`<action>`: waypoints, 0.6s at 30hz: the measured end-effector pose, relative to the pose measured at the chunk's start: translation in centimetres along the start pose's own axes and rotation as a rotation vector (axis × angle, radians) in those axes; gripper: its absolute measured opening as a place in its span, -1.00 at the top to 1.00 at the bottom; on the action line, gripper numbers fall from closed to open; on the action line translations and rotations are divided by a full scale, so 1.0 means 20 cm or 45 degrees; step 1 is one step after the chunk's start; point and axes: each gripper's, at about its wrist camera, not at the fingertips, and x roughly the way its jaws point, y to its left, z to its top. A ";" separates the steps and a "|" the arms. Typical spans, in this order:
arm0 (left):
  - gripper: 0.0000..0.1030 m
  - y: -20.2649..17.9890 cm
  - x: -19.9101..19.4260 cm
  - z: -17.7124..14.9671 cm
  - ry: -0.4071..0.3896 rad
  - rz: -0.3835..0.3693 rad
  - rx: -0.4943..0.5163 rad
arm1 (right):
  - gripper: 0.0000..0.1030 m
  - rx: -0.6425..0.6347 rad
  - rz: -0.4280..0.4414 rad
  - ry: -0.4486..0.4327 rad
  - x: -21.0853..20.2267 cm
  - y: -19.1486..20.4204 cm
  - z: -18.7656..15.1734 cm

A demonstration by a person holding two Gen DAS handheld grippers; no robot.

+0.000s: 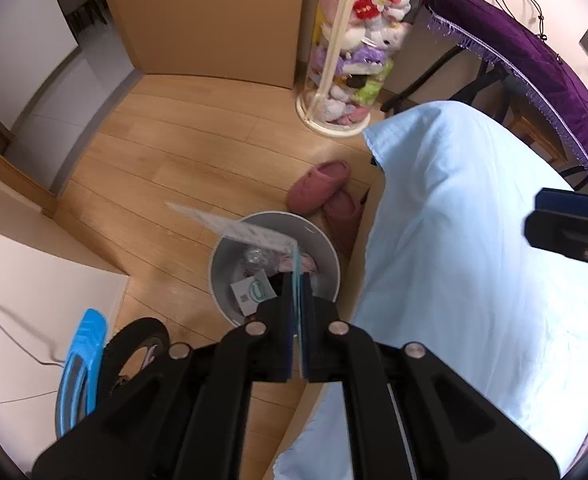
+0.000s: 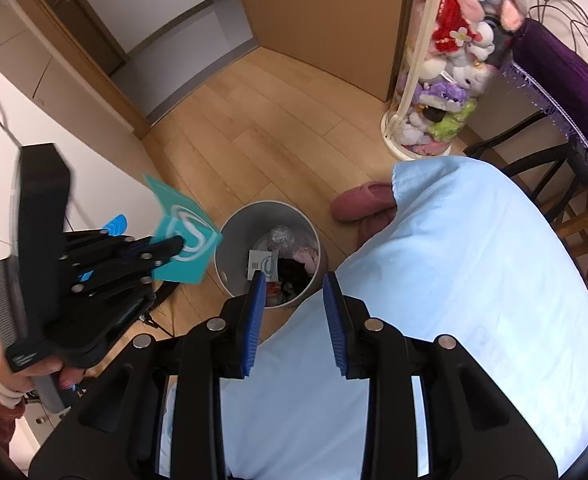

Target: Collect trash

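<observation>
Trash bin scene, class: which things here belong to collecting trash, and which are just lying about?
Belong to the job:
left gripper, shut on the teal packet
grey trash bin
right gripper, open

Just lying about:
pink slippers
plush toy tube
blue bedsheet

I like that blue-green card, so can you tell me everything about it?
The card is a flat, thin teal packet, probably paper or plastic, with a white swirl logo on one face and a pale, printed other side. It is bent slightly along a fold. The left gripper pinches it by one edge, shut tight. It hangs in the air just above the bin, beside the rim, touching nothing else.
</observation>
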 end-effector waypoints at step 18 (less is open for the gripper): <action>0.89 -0.07 -0.10 0.00 -0.005 0.101 0.088 | 0.31 0.055 -0.055 -0.014 -0.12 -0.07 -0.16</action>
